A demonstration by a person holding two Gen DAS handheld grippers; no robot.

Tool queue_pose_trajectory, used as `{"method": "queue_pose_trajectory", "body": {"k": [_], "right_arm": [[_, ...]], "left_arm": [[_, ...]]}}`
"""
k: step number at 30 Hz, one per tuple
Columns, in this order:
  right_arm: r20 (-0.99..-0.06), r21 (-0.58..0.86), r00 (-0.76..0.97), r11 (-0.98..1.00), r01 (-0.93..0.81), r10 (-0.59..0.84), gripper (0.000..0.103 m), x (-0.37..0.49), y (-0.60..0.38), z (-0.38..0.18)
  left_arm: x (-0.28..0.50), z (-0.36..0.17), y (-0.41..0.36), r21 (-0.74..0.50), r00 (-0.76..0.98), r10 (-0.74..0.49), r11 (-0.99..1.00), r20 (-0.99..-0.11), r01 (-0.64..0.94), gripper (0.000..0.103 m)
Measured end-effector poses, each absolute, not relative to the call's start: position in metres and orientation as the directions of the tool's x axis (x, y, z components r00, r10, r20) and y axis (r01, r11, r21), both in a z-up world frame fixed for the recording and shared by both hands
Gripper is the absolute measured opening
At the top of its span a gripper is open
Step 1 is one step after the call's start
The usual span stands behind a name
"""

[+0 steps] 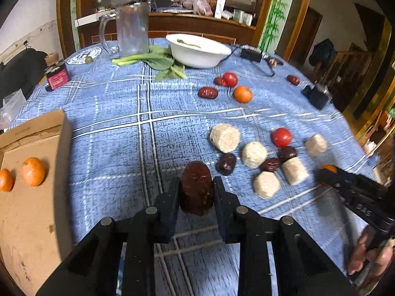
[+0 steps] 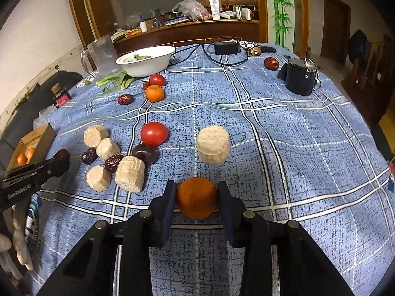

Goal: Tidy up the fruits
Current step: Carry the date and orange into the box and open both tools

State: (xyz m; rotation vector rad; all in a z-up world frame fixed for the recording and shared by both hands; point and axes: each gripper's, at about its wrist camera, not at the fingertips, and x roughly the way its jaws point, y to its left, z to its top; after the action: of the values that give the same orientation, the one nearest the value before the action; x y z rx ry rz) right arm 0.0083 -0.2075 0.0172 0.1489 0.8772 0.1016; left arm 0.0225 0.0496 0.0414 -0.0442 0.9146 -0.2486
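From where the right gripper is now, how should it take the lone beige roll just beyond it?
Grip the lone beige roll across its round side wall, coming from above. It stands on a flat end with clear cloth all round, so the pads can close on opposite sides.

A lived-in home dining room — a table under a blue plaid cloth (image 2: pixel 284 133), with a cluttered wooden sideboard (image 2: pixel 187 28) at twelve o'clock. A bamboo mural (image 2: pixel 280 9) (painted green) rises at one o'clock, and a wooden door (image 2: pixel 336 24) at two.
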Motion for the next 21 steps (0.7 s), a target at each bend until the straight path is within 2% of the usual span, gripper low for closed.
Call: {"method": "queue_pose_trajectory", "body": {"k": [11, 15, 21], "right_arm": [[-0.714, 0.250, 0.663, 0.966, -0.062, 0.227, 0.036, -0.023, -0.192, 0.057], [-0.701, 0.265, 0.661, 0.958, -0.108, 0.268, 0.036, -0.035, -0.168, 0.072], [-0.693, 0.277, 0.636, 0.940, -0.199, 0.339, 0.036, -0.048, -0.117, 0.083]], "left_arm": [[-0.041, 0.075, 0.118, -0.339, 0.645, -0.330, 0.934, -0.689, 0.115, 0.025], [-0.068, 0.075, 0.152, -0.382, 0.675, -0.317, 0.923, -0.667, 0.056, 0.025], [-0.107, 0.068, 0.215, -0.414, 0.720, -0.225, 0.905, -0.657, -0.095, 0.025]]}}
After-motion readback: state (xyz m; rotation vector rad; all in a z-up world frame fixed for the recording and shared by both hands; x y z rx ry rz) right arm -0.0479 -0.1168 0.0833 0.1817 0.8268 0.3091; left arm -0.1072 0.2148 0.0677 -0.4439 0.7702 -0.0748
